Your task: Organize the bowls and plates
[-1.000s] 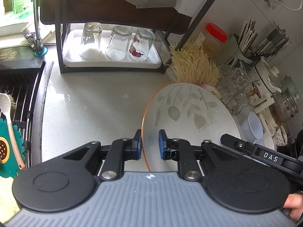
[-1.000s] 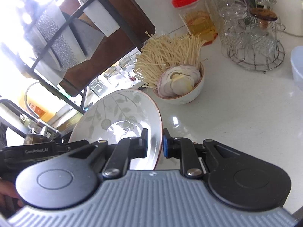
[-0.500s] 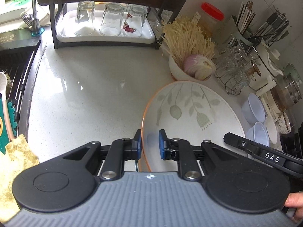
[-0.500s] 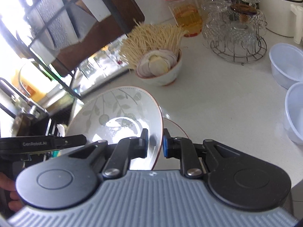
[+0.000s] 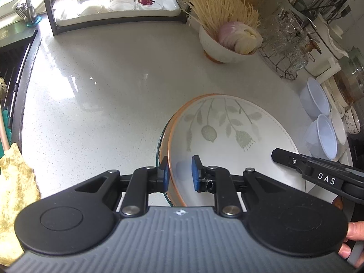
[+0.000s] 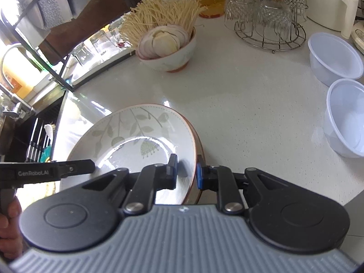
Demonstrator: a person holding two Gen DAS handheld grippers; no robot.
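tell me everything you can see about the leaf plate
The plate is round, glossy white, ceramic-looking, with grey-green leaf and flower sprigs and a thin orange-brown rim. It lies roughly flat, low over the counter; whether it rests there is unclear. A second rim shows just under its edge. The left gripper straddles its rim on one side, the right gripper the opposite side, jaws slightly parted.

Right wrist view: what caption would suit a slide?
Two grippers hold a leaf-patterned plate by opposite rims above the counter.
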